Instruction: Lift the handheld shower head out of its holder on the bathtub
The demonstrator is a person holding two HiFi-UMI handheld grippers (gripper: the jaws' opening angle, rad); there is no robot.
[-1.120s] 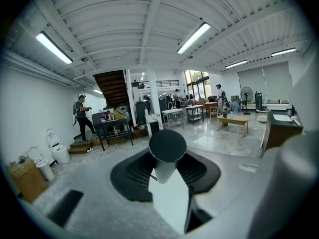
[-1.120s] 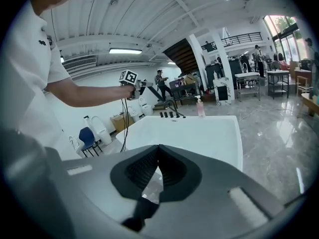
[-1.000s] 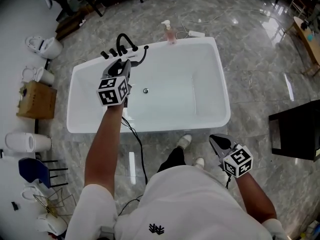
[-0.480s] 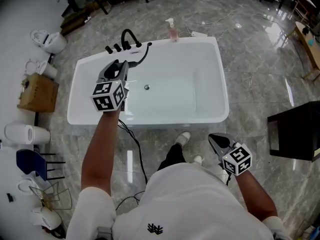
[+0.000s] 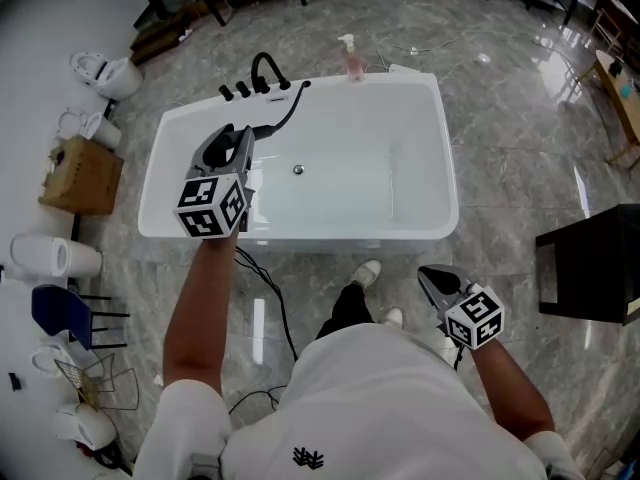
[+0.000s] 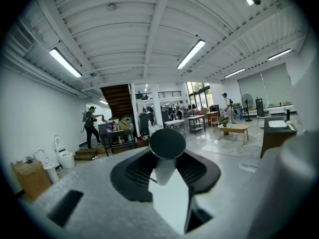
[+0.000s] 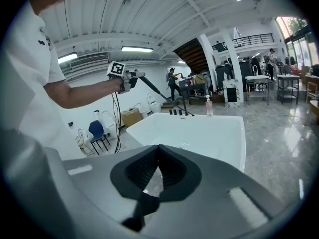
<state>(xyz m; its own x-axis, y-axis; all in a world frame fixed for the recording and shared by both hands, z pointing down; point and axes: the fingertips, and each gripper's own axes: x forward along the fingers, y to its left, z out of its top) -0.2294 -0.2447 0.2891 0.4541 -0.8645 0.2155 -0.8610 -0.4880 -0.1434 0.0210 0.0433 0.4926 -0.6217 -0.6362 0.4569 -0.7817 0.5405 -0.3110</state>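
Hanging low beside the person's hip, the right gripper (image 5: 425,273) has its jaws pressed together on nothing. That fits a one-handed job, since it is parked clear of the tub (image 5: 447,173) where it cannot snag anything. Further out, the left gripper (image 5: 238,134) is stretched over the tub's near-left rim, its jaws drawn in part-way and clamped on the shower head (image 7: 150,86). Its own view shows the round butt of the handle wedged between the pads, so the grip sits on the handle rather than on the spray face. This is probably because the handle is the narrow, even part that two flat pads can pinch without slipping. From the right gripper view the head reaches forward and down out of the jaws, in the air above the tub and touching no part of it — so I judge it already out of its holder. A dark hose (image 5: 283,108) runs back from it in a loose curve to the far rim, beside the faucet (image 5: 265,68) and its knobs; the slack suggests nothing is pulling against the grip. The holder itself is too small to pick out there. Beyond the rim, a soap bottle (image 5: 351,60) stands on the floor.
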